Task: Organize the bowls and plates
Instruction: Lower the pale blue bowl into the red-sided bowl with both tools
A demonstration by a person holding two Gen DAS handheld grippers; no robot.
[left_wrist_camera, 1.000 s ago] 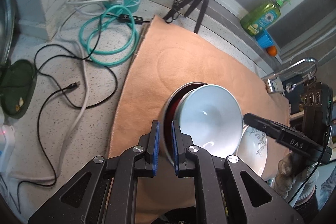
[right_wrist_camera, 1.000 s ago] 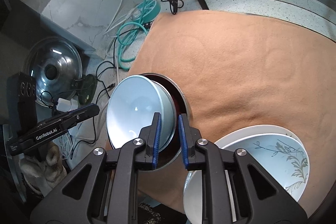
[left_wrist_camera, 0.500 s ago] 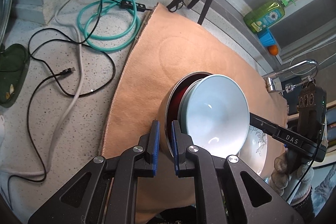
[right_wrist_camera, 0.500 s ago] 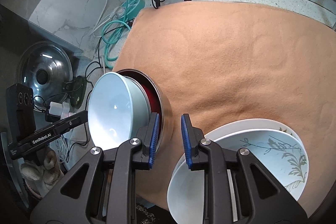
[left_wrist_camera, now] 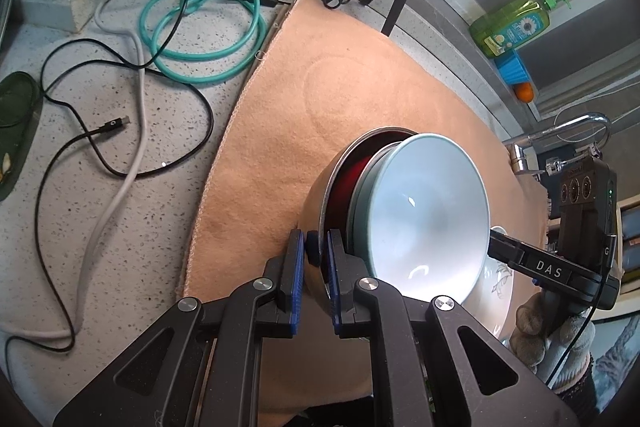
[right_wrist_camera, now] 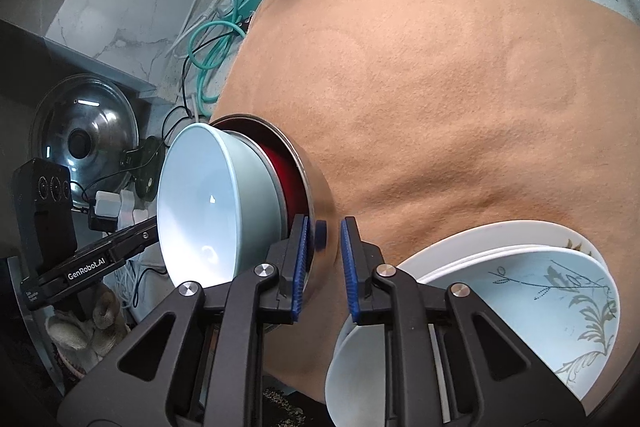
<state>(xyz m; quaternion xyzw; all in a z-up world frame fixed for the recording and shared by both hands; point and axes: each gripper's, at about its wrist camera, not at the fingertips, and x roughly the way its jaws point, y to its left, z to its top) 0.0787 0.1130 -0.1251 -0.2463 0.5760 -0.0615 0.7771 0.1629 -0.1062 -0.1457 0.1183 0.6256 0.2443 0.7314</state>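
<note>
Since a second ago the right gripper [right_wrist_camera: 323, 255] has let go, its fingers now parted beside the steel bowl [right_wrist_camera: 316, 195].

Left wrist view: the left gripper [left_wrist_camera: 313, 269] pinches that steel bowl's [left_wrist_camera: 320, 199] rim; the pale blue bowl [left_wrist_camera: 424, 211] nests inside, tilted rightward over the tan mat [left_wrist_camera: 320, 99], cables [left_wrist_camera: 120, 131] leftward.

Right wrist view: stacked plates [right_wrist_camera: 520, 291] lie just right.

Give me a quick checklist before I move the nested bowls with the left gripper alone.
1. Left gripper shut on the steel bowl rim: ok.
2. Right gripper open: ok.
3. Right gripper clear of the steel bowl: not ok, its jaws stand either side of the bowl wall.
4. Blue bowl seated inside the steel bowl: ok, though the pair looks tilted.
5. Gap between the steel bowl and the plates: cannot tell.
6. Bare mat beyond the bowls to set them down on: ok.
</note>
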